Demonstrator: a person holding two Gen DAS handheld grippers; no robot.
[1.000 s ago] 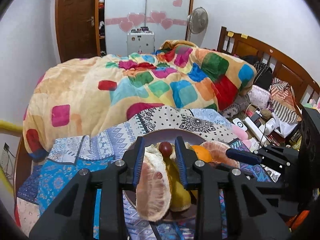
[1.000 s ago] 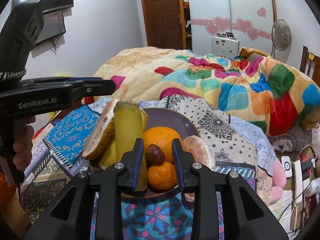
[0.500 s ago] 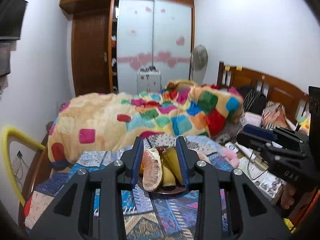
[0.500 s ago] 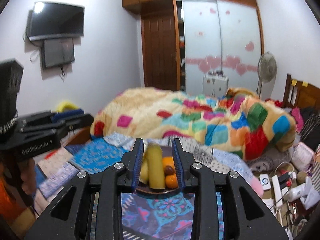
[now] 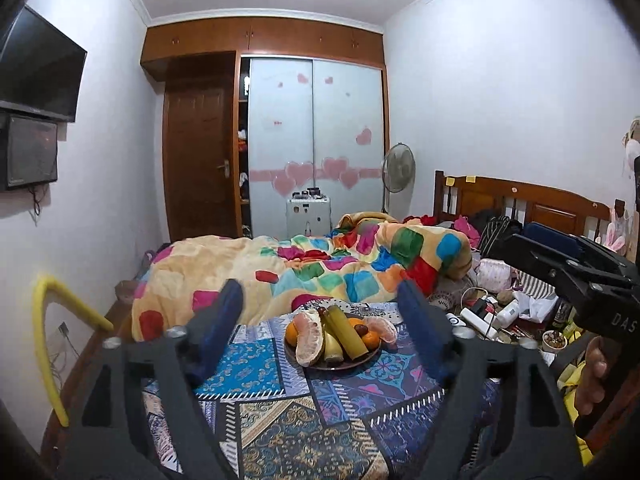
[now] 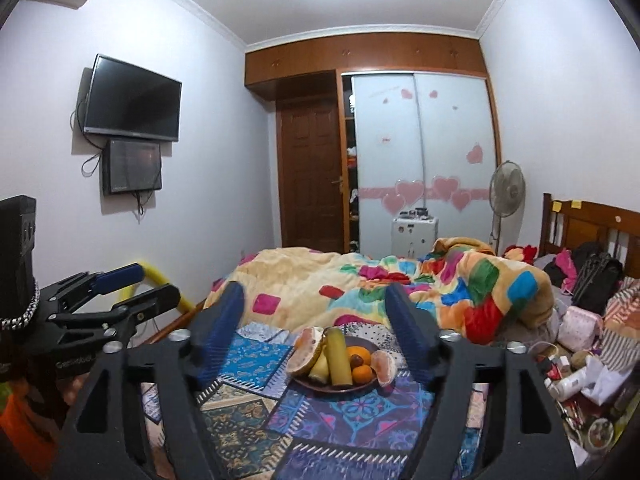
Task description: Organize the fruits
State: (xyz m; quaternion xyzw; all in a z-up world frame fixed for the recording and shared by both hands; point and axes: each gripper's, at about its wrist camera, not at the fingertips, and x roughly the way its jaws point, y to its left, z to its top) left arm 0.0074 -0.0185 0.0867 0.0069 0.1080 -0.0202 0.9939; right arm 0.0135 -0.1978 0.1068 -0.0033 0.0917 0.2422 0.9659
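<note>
A dark round plate [image 5: 352, 364] [image 6: 320, 385] sits on the patterned bedcover and holds pomelo pieces [image 5: 310, 340] [image 6: 306, 350], a tall yellow fruit [image 5: 346, 334] [image 6: 338, 358], oranges [image 5: 370, 338] [image 6: 362, 374] and a small dark fruit [image 6: 355, 359]. My left gripper [image 5: 320, 320] is open and empty, held well back from the plate and above it. My right gripper [image 6: 316, 316] is also open and empty, equally far back. Each gripper shows at the edge of the other's view, the right one in the left wrist view [image 5: 576, 280] and the left one in the right wrist view [image 6: 104, 300].
A colourful quilt [image 5: 320, 268] is heaped behind the plate. Clutter of bottles, chargers and bags [image 5: 500, 308] lies at the right by the wooden headboard [image 5: 520, 200]. A yellow foam rail [image 5: 44, 340] runs along the left bed edge. A wardrobe, fan and TV stand beyond.
Both grippers have pulled back and up from the plate, which now looks small and distant. Both jaws have opened wide from a narrow gap.
</note>
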